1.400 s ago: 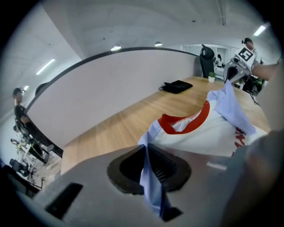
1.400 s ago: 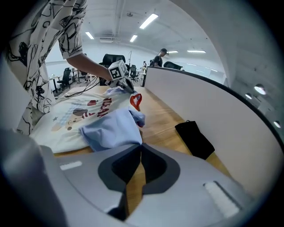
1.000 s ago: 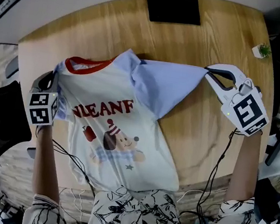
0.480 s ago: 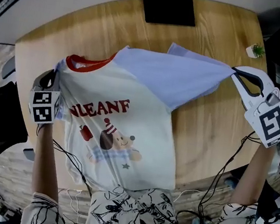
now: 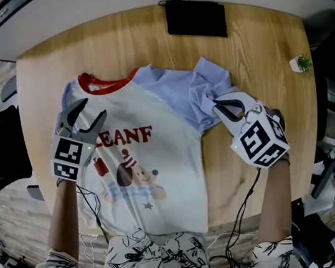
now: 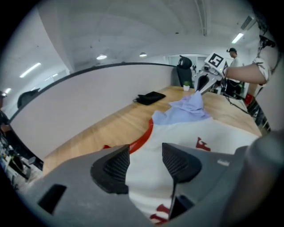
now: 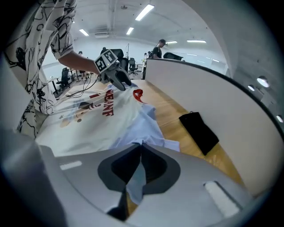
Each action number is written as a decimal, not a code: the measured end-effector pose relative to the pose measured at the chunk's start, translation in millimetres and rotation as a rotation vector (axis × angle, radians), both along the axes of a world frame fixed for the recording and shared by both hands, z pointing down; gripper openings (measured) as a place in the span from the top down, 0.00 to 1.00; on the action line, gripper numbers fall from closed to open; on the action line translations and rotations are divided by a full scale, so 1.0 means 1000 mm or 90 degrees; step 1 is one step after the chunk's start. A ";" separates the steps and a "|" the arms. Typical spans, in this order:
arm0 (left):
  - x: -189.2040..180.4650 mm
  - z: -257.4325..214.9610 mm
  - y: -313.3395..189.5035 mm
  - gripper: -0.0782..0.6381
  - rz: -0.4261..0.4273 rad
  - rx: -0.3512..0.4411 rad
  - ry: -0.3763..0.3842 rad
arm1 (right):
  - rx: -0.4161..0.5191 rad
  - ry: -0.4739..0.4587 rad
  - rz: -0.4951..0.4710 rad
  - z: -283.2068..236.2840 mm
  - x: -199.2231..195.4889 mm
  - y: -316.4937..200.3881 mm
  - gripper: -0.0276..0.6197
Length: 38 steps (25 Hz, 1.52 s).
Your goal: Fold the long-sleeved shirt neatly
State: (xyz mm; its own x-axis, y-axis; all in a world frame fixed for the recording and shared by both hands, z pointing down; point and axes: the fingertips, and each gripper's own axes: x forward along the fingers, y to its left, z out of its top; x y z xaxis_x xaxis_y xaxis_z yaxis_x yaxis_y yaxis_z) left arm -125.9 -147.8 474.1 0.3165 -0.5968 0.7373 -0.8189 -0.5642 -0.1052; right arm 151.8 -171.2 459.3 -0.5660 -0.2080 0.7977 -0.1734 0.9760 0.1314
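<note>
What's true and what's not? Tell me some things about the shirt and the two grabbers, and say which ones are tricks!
1. The right gripper is shut on the blue sleeve. True.
2. The left gripper is clamped on the shirt. False: its jaws have just been opening and stand apart above the white front, with no cloth pinched between them.
3. The collar is red. True.
4. The black pouch lies on top of the shirt. False: it lies on the bare table near the far edge, apart from the shirt.
</note>
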 end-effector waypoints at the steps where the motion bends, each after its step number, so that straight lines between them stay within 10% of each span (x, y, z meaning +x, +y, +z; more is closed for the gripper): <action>1: 0.015 0.009 0.006 0.56 0.013 -0.014 0.011 | -0.013 0.002 -0.007 0.012 -0.005 0.005 0.92; 8: 0.047 0.045 0.016 0.56 0.031 -0.045 0.034 | -0.067 -0.042 -0.022 0.018 -0.005 0.005 0.68; 12: 0.043 0.054 0.018 0.56 0.027 -0.053 0.029 | -0.035 -0.069 0.060 0.002 0.031 -0.058 0.68; 18: 0.044 0.057 0.017 0.56 0.008 -0.038 0.023 | -0.142 -0.107 0.151 0.046 0.019 -0.113 0.68; 28: 0.047 0.057 0.017 0.57 0.010 -0.031 0.024 | -0.151 -0.003 0.143 0.086 0.011 -0.115 0.75; 32: 0.047 0.057 0.016 0.57 0.010 -0.029 0.020 | -0.126 0.022 0.136 0.085 0.012 -0.109 0.92; 38: 0.045 0.061 0.014 0.57 0.004 -0.041 0.027 | -0.118 0.004 0.227 0.061 0.051 -0.106 0.92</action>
State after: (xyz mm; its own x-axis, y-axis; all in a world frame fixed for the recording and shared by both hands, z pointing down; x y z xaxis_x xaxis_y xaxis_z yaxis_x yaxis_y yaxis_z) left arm -80.7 -133.5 535.1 0.3520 -0.5467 0.7598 -0.8184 -0.5737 -0.0336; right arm 202.8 -277.1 520.4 -0.4800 -0.2427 0.8430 -0.5049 0.8623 -0.0392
